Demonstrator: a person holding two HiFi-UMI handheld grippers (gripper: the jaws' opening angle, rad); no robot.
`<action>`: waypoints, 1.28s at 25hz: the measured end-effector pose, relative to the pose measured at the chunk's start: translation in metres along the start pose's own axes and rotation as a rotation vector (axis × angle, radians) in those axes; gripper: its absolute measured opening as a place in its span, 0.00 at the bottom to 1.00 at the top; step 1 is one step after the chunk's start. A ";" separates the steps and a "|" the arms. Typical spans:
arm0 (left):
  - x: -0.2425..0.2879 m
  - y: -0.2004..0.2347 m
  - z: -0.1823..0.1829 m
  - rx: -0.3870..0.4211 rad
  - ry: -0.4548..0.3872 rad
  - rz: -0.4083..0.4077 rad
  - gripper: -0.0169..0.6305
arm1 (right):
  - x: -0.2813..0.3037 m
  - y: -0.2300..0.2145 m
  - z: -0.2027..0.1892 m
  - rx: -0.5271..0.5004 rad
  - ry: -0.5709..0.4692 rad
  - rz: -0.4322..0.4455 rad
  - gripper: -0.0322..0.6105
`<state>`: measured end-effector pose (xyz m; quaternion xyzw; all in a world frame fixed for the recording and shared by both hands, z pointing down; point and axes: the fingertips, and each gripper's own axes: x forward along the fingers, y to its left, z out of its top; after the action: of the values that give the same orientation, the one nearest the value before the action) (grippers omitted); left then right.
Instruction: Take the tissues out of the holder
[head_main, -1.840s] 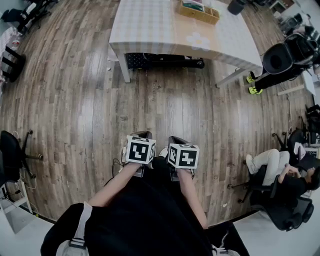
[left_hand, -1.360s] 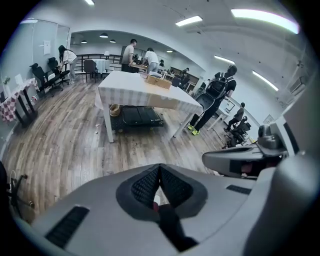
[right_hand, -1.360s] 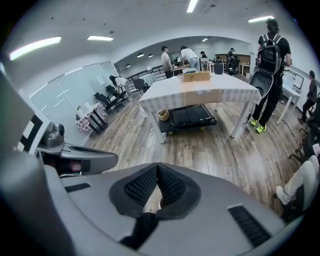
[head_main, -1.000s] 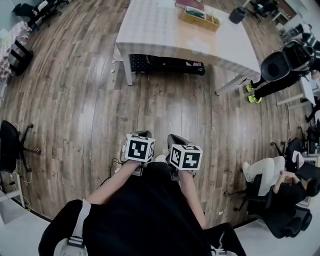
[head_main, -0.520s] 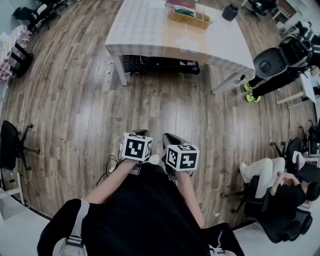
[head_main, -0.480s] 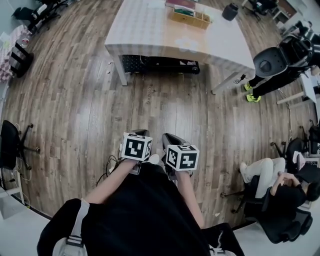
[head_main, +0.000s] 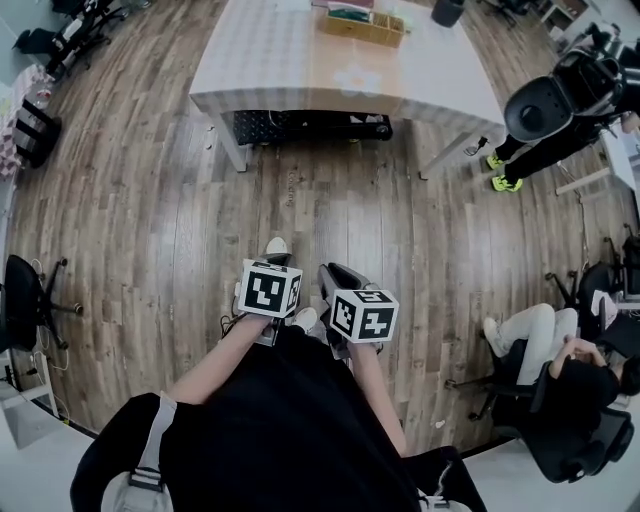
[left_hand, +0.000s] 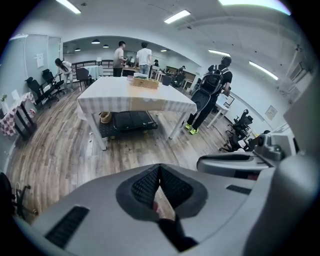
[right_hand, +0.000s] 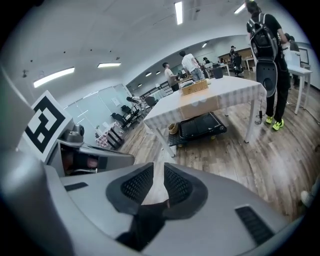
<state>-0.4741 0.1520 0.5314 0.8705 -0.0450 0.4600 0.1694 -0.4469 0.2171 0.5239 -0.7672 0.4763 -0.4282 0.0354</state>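
A wooden box (head_main: 362, 22) stands on the far side of a white-clothed table (head_main: 300, 70); what it holds is too small to tell. The box (left_hand: 145, 82) also shows in the left gripper view, and the box (right_hand: 194, 86) in the right gripper view. Both grippers hang close to my body over the wood floor, well short of the table. My left gripper (head_main: 272, 268) is shut with its pads (left_hand: 170, 185) meeting at the tip. My right gripper (head_main: 336, 276) is opening, with a narrow gap between its pads (right_hand: 176, 185) and nothing in it.
A black cart (head_main: 310, 125) sits under the table. A person with a backpack (left_hand: 212, 92) stands at the table's right end. Another person (head_main: 555, 360) sits on a chair at the right. Office chairs (head_main: 25, 300) line the left side.
The table has shifted up and left in the head view. A white shoe has stepped forward just ahead of the left gripper. Both grippers stay side by side near my body.
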 end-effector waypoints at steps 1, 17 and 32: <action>0.005 -0.002 0.004 0.009 0.001 -0.004 0.04 | 0.001 -0.006 0.002 0.002 0.002 -0.008 0.14; 0.063 0.057 0.144 0.006 -0.021 -0.049 0.04 | 0.098 -0.027 0.142 -0.090 0.050 -0.029 0.14; 0.105 0.142 0.248 0.004 -0.030 -0.078 0.04 | 0.199 -0.009 0.230 -0.143 0.081 0.015 0.19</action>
<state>-0.2522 -0.0566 0.5247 0.8787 -0.0127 0.4401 0.1847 -0.2462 -0.0105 0.5074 -0.7462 0.5124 -0.4234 -0.0354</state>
